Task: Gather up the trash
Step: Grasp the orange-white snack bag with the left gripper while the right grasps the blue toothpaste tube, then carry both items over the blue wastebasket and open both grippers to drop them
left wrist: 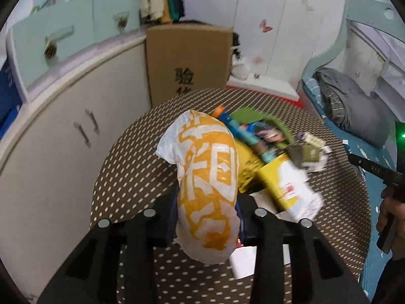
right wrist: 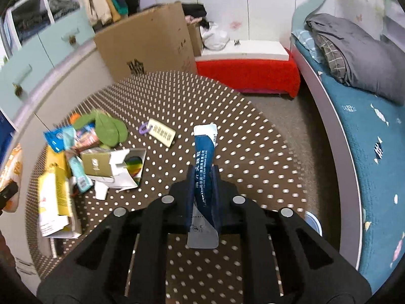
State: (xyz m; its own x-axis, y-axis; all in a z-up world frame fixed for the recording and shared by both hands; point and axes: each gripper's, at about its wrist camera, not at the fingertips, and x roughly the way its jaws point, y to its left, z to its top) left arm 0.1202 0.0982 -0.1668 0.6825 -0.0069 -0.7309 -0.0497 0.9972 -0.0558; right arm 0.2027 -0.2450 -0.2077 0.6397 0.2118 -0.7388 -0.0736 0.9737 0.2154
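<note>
My left gripper point(left wrist: 206, 217) is shut on a crumpled white and orange plastic bag point(left wrist: 207, 182), which stands up between the fingers above the dotted brown table point(left wrist: 131, 167). Behind it lies a heap of trash: a yellow and white carton point(left wrist: 286, 187), blue wrappers point(left wrist: 243, 129) and a green wrapper point(left wrist: 253, 116). My right gripper point(right wrist: 202, 177) is shut on a blue and white sachet point(right wrist: 203, 152), held upright over the table point(right wrist: 253, 152). The same heap point(right wrist: 83, 157) lies to its left, with an open olive box point(right wrist: 98, 164) and a cream tag point(right wrist: 162, 134).
A cardboard box point(left wrist: 188, 60) stands behind the table. Cupboards point(left wrist: 63, 152) run along the left. A bed with a teal cover point(right wrist: 367, 152) and a grey blanket point(right wrist: 354, 53) is on the right, a red bench point(right wrist: 248, 76) at the back. A hand point(left wrist: 387, 212) holds the other gripper at the right edge.
</note>
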